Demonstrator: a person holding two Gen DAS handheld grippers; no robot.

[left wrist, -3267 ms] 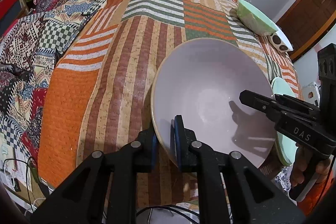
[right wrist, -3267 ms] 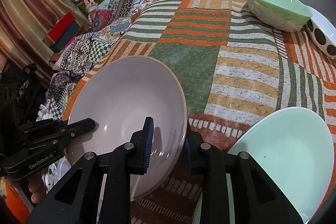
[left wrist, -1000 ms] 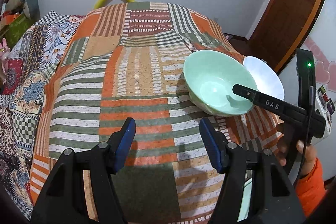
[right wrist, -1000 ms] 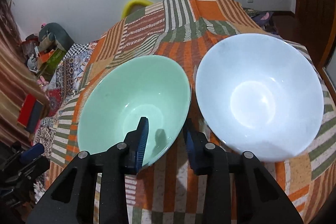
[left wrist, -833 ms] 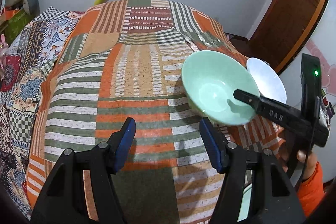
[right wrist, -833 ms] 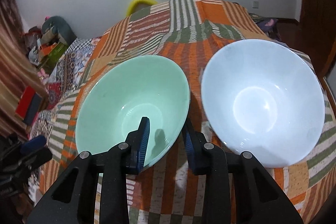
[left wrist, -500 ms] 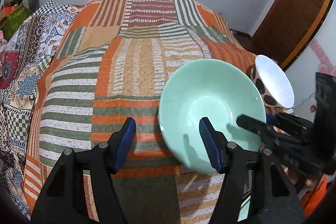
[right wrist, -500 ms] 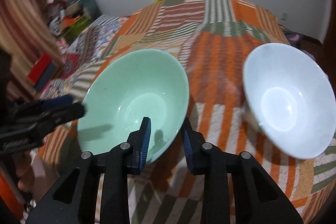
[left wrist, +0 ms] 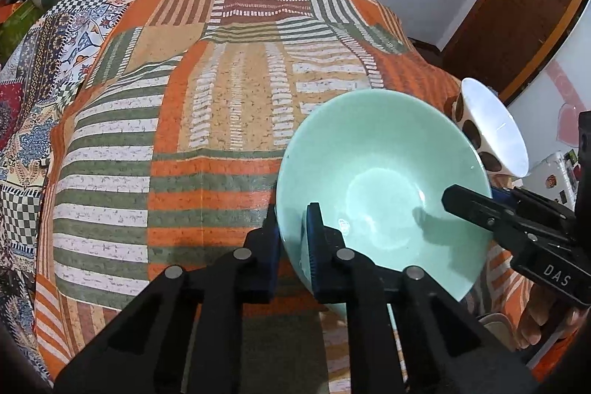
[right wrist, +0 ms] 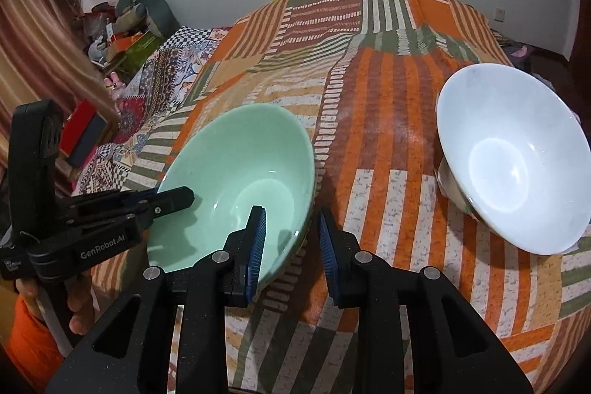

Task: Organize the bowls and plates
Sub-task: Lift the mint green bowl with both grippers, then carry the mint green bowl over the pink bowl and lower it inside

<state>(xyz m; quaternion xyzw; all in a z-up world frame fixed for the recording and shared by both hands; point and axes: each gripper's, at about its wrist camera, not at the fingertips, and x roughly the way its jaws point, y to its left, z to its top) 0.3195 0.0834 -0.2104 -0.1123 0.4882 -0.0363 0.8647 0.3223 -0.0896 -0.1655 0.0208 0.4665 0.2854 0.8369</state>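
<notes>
Our left claw has closed on the round mint-green ceramic bowl, whose opposite rim our right claw also grips.

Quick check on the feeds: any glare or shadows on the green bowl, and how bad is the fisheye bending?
Left wrist view: soft highlights in the green bowl, right tongs throw a shadow into it; bedspread bulges, corners vignetted. Right wrist view: small glints and tong shadows inside the bowl, brighter glare in the white bowl; both feeds sharp.
</notes>
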